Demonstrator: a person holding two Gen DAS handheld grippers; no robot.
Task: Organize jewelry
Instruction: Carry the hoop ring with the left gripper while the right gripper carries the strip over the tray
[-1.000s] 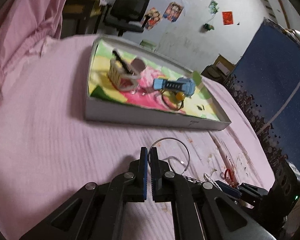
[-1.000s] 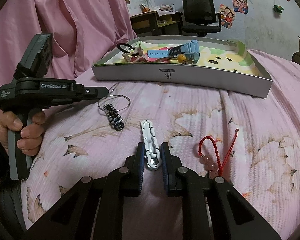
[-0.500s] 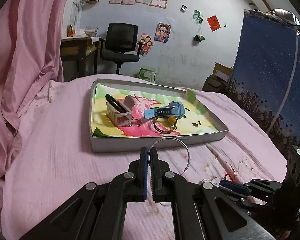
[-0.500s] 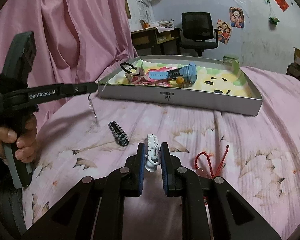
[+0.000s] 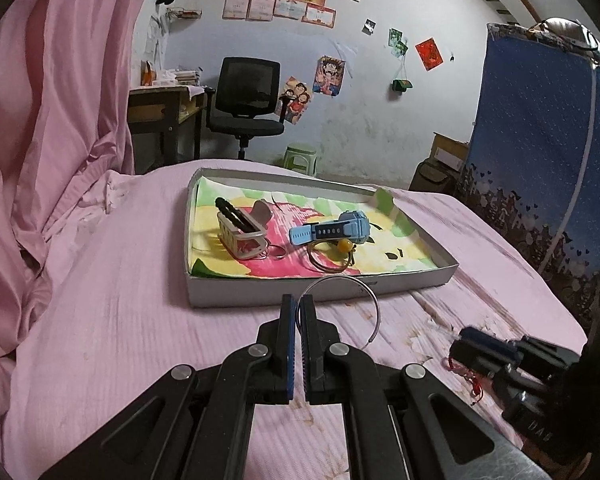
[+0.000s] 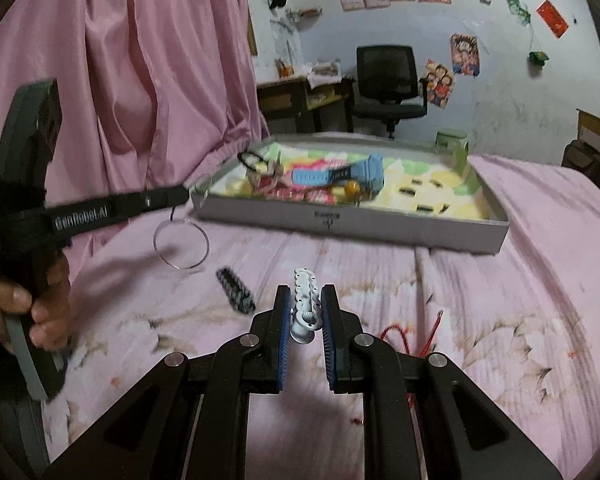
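The left gripper (image 5: 297, 310) was clamped on a thin silver wire bangle (image 5: 366, 298), held above the pink bedspread (image 5: 112, 312) just short of the near wall of the shallow grey cardboard tray (image 5: 260, 290). The right gripper (image 6: 305, 314) pinched a white scalloped hair clip (image 6: 306, 300) off the bedspread. A black ribbed clip (image 6: 236, 290) lay on the bed to its left, a red cord bracelet (image 6: 396, 334) to its right.

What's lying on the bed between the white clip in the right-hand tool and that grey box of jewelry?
Only bare pink bedsheet, as the right wrist view shows. The black clip lies off to the left of that line from white clip to box.
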